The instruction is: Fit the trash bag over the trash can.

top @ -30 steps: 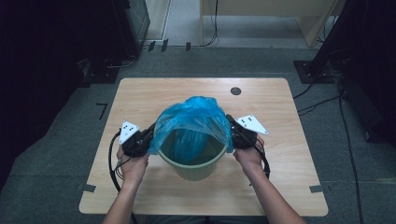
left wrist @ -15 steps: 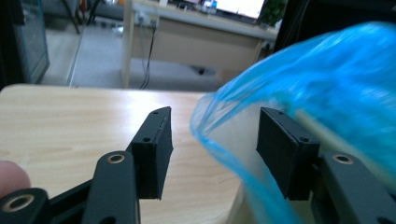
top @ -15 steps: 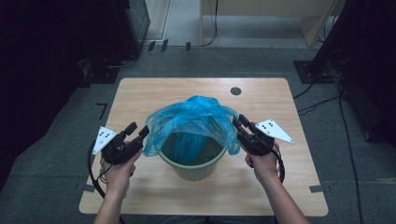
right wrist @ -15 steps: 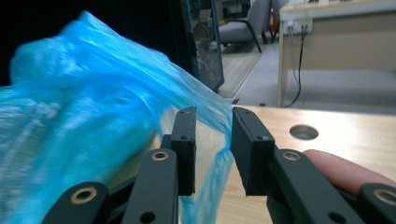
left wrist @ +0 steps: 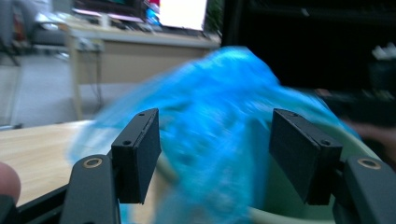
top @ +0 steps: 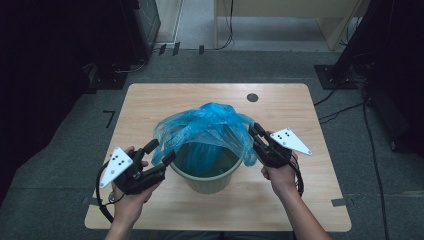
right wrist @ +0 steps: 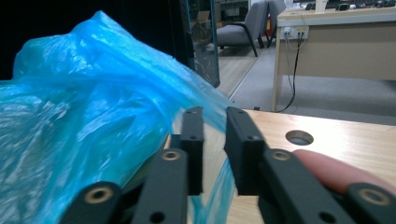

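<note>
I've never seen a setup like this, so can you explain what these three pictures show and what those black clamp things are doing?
A person stands at a wooden table with a hand-held gripper in each hand: two black jaws that pinch. One picture looks down from above; the other two come from cameras riding on each gripper. On the table stands a green bin with a blue plastic bag draped over it. The left hand-held gripper has just been opening, its jaws wide, the bag blurred beyond them. The right hand-held gripper has narrow jaws beside the bag's edge; whether it pinches plastic is unclear.
</note>
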`<state>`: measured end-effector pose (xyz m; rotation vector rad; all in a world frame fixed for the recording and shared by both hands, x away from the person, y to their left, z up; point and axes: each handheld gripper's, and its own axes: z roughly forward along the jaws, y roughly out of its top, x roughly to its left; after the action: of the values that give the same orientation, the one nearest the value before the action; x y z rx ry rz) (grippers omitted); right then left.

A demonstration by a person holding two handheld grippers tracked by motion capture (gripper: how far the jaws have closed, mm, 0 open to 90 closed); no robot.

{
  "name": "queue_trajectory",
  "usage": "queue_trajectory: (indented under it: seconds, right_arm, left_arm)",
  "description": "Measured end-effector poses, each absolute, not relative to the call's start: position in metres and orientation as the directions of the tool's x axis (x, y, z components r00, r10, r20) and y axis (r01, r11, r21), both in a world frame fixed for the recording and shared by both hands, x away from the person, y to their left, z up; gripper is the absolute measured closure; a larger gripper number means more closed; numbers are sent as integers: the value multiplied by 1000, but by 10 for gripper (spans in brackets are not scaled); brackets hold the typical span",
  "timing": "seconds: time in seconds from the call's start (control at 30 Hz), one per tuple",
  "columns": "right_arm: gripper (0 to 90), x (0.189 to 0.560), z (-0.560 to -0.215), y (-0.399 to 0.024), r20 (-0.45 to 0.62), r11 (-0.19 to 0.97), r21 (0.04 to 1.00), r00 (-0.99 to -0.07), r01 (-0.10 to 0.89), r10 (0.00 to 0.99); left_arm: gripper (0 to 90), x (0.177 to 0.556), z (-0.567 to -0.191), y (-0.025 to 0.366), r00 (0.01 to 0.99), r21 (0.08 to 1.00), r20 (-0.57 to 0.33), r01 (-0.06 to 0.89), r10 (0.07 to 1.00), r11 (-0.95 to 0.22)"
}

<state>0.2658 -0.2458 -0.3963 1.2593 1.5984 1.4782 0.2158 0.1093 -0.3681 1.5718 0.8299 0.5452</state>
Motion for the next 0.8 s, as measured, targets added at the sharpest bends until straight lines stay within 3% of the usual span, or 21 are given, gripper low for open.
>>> queue_trajectory:
  seconds: [0.1,0.17,0.23,0.27,0.3,0.37,0.6,0.8]
  right_arm:
    - [689,272,-399,-248,186,-96,963,-360,252,914]
    - [684,278,-403,-249,204,-101,954,-364,282,909]
    - [805,281,-406,-249,213,-98,948,-373,304,903]
    - [805,281,-406,-249,213,-98,948,-373,304,903]
    - [900,283,-408,-249,209,-84,942,-374,324,904]
    - [900,282,-408,-248,195,-70,944,-373,324,907]
    - [900,266,-406,-248,104,1,959,-356,283,929]
    - [900,255,-408,-260,97,-4,960,-320,279,942]
  left_arm:
    - [406,218,-373,103,620,971,-54,216,783,-104]
    - [567,217,-375,103,618,974,-46,203,785,-103]
    - [711,217,-376,107,645,972,-64,212,762,-99]
    - [776,217,-376,107,645,972,-64,212,762,-99]
    - [818,215,-376,111,647,974,-59,203,760,-97]
    - [886,213,-376,117,662,977,-73,197,746,-79]
    - [900,200,-385,137,708,975,-103,209,699,-68]
    - [900,191,-409,150,733,966,-108,236,672,-102]
